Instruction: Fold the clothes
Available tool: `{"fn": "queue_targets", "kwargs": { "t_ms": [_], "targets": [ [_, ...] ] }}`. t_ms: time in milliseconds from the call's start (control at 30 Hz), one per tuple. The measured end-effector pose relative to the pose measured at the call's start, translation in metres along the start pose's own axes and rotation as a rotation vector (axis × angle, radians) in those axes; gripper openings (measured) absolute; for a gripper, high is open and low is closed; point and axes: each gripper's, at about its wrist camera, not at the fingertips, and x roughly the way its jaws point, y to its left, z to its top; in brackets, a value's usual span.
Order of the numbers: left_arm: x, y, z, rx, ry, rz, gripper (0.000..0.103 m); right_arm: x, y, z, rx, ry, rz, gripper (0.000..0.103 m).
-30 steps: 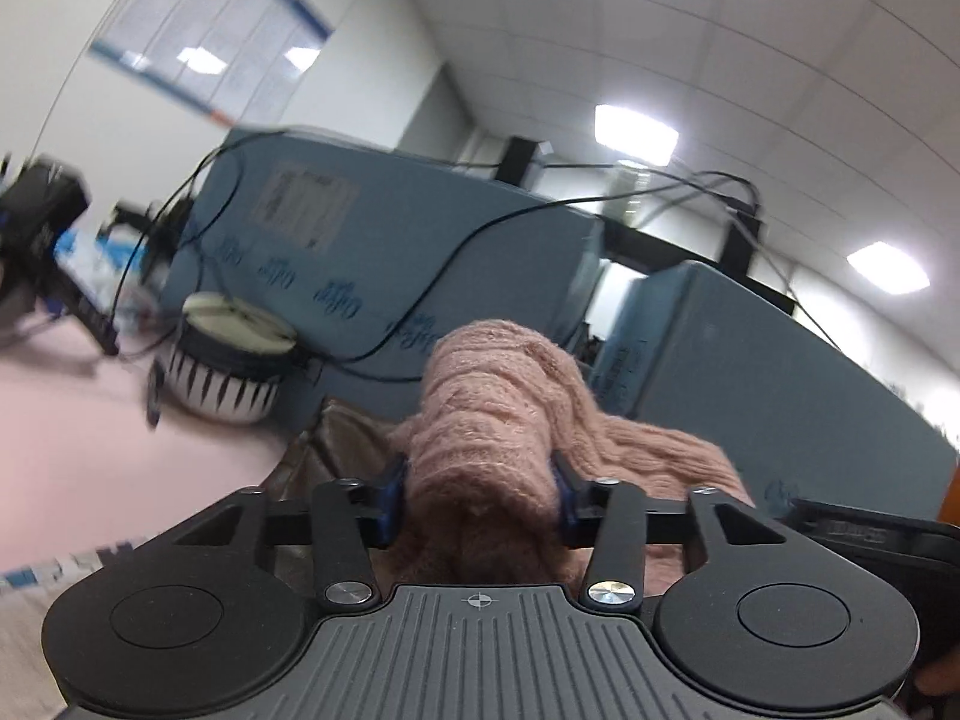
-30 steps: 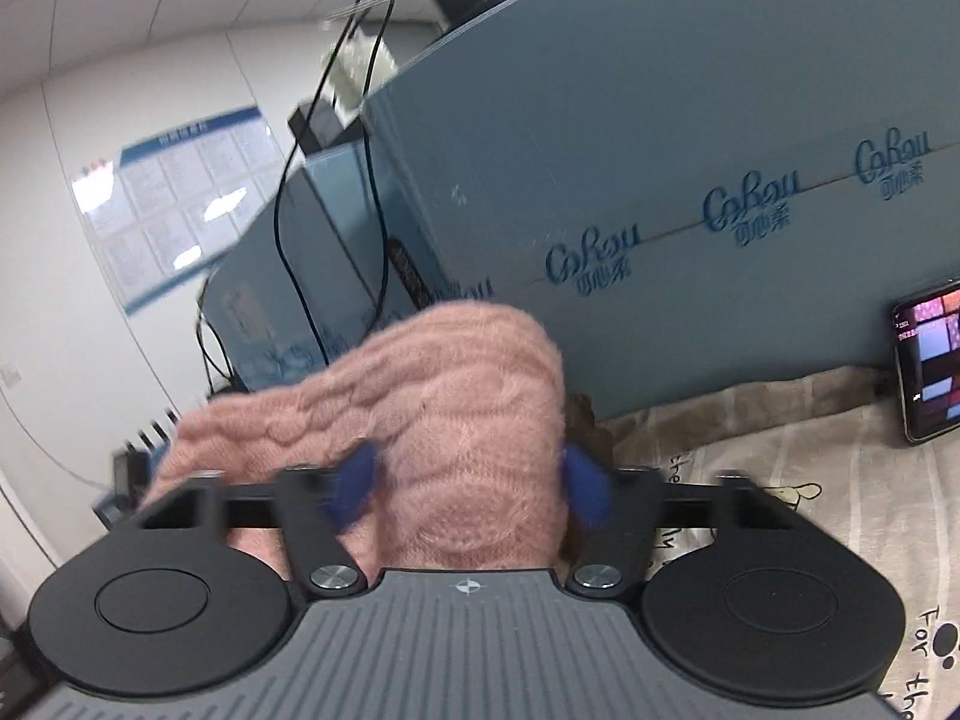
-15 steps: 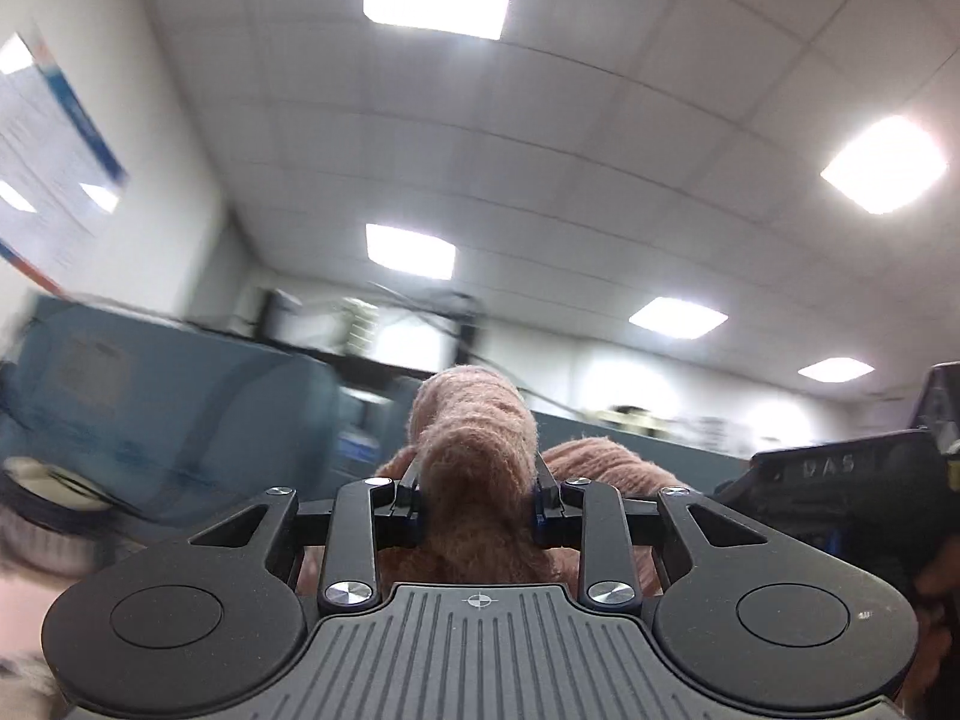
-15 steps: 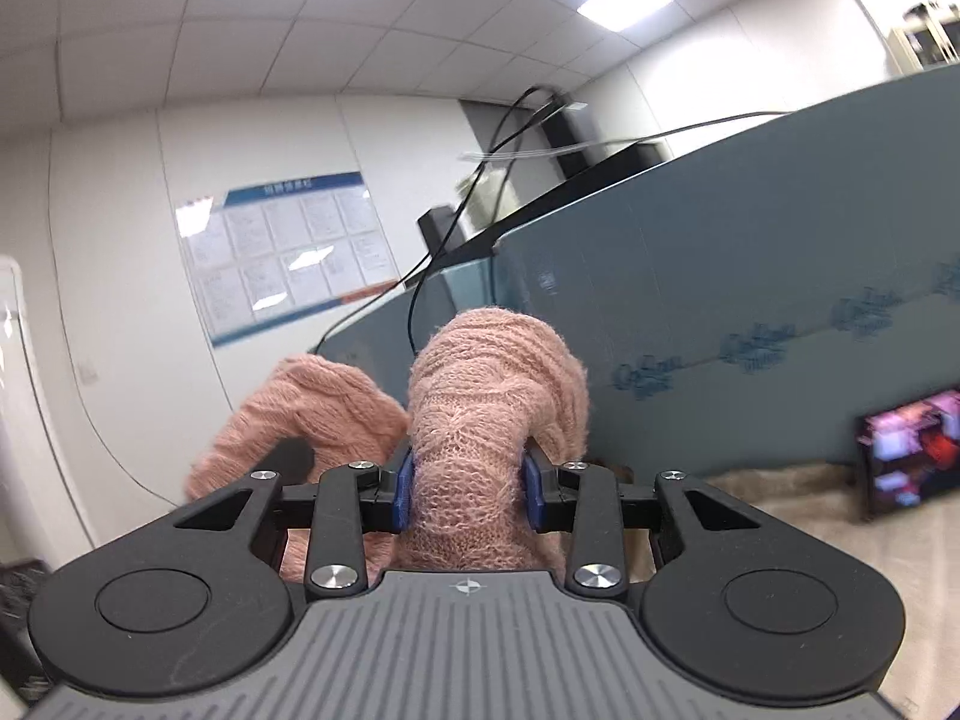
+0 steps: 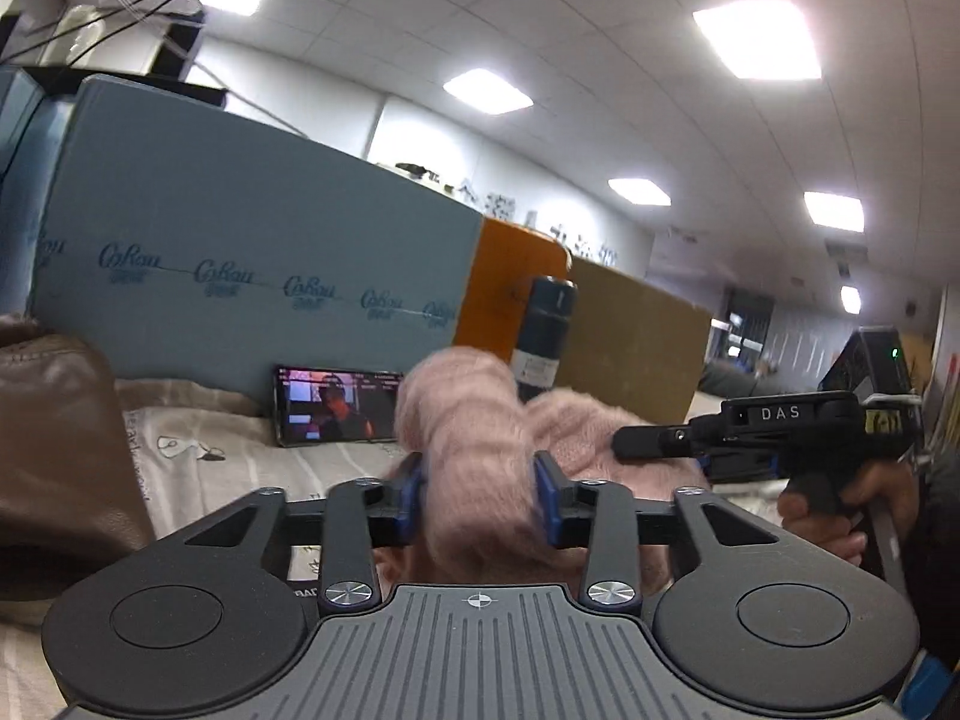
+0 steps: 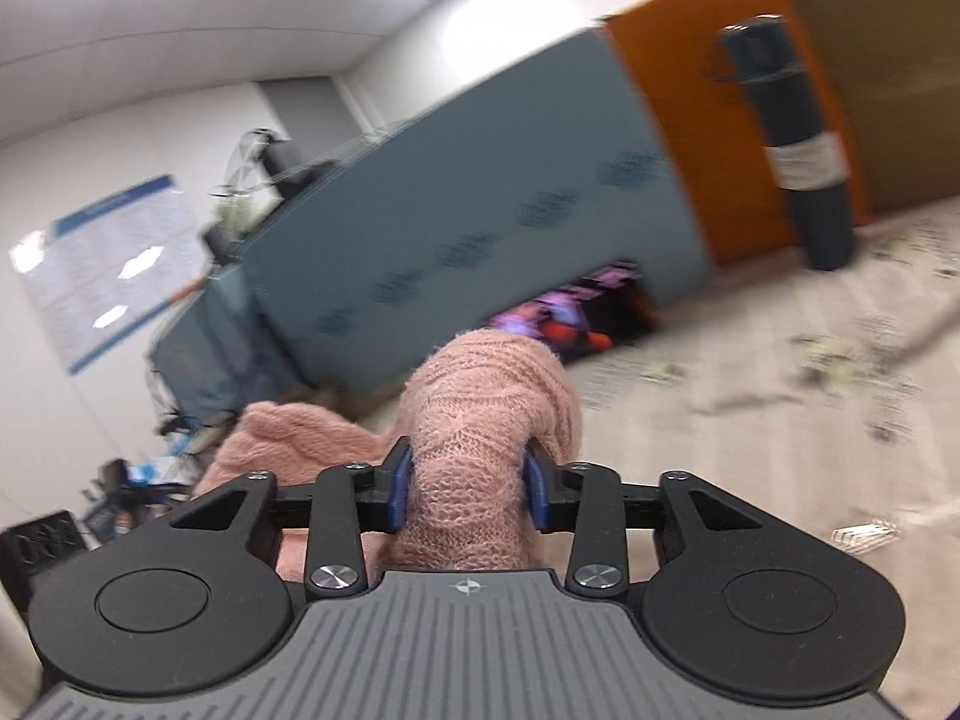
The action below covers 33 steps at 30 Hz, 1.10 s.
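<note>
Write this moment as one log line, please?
task: fold clothes | left gripper: shut on pink sweater | right gripper: shut on pink sweater | sweater lifted over bedsheet

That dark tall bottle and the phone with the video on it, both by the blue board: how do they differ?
The bottle stands upright, tall and narrow; the phone lies on its long side, low and wide. The bottle is dark and dull with a pale label; the phone's screen glows with a picture. The bottle stands before the orange panel, the phone against the blue board. Both rest on the pale printed cloth.
</note>
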Motion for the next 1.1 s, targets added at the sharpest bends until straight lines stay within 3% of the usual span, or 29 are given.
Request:
{"fn": "queue_targets", "kwargs": {
  "t_ms": [33,100,133,200,267,333,433,533,600,633,700,767,833,933,1033,1100],
  "targets": [
    [-0.003,0.002,0.001,-0.01,-0.011,0.02,0.054,-0.005,-0.001,-0.001,-0.022,-0.024,-0.037,0.048],
    [-0.009,0.005,0.002,-0.031,-0.034,0.061,0.064,-0.016,-0.001,-0.005,-0.08,-0.086,-0.071,0.063],
    [-0.012,0.007,0.003,-0.041,-0.045,0.081,0.066,-0.022,0.001,-0.007,-0.112,-0.117,-0.078,0.072],
    [-0.017,0.009,0.004,-0.051,-0.061,0.15,0.067,-0.024,0.013,-0.007,-0.19,-0.146,-0.033,0.077],
    [-0.021,0.01,0.005,-0.063,-0.06,0.236,0.073,-0.022,0.025,-0.013,-0.251,-0.11,0.051,0.087],
    [-0.023,0.014,0.006,-0.081,-0.048,0.313,0.076,-0.012,0.037,-0.022,-0.301,-0.021,0.156,0.089],
    [-0.021,0.018,0.003,-0.114,0.0,0.34,0.077,0.008,0.059,-0.041,-0.385,0.137,0.27,0.091],
    [-0.019,0.023,0.0,-0.147,0.048,0.366,0.077,0.026,0.077,-0.062,-0.482,0.228,0.267,0.091],
    [-0.016,0.025,-0.004,-0.163,0.073,0.368,0.077,0.037,0.084,-0.071,-0.507,0.238,0.185,0.091],
    [-0.015,0.025,-0.007,-0.168,0.082,0.363,0.077,0.038,0.082,-0.073,-0.496,0.237,0.158,0.088],
    [-0.009,0.025,-0.011,-0.172,0.098,0.353,0.077,0.041,0.076,-0.077,-0.467,0.233,0.11,0.072],
    [-0.003,0.025,-0.014,-0.17,0.122,0.345,0.077,0.037,0.067,-0.073,-0.426,0.21,0.077,0.032],
    [0.002,0.025,-0.017,-0.174,0.147,0.334,0.077,0.035,0.055,-0.065,-0.367,0.188,0.05,0.017],
    [0.006,0.025,-0.02,-0.187,0.181,0.309,0.077,0.022,0.038,-0.052,-0.253,0.133,0.056,0.014],
    [0.015,0.023,-0.023,-0.191,0.238,0.266,0.077,0.003,0.03,-0.041,-0.207,0.025,0.038,0.014],
    [0.028,0.021,-0.026,-0.179,0.309,0.231,0.07,-0.008,0.023,-0.035,-0.177,-0.032,0.025,0.014]
  ]
}}
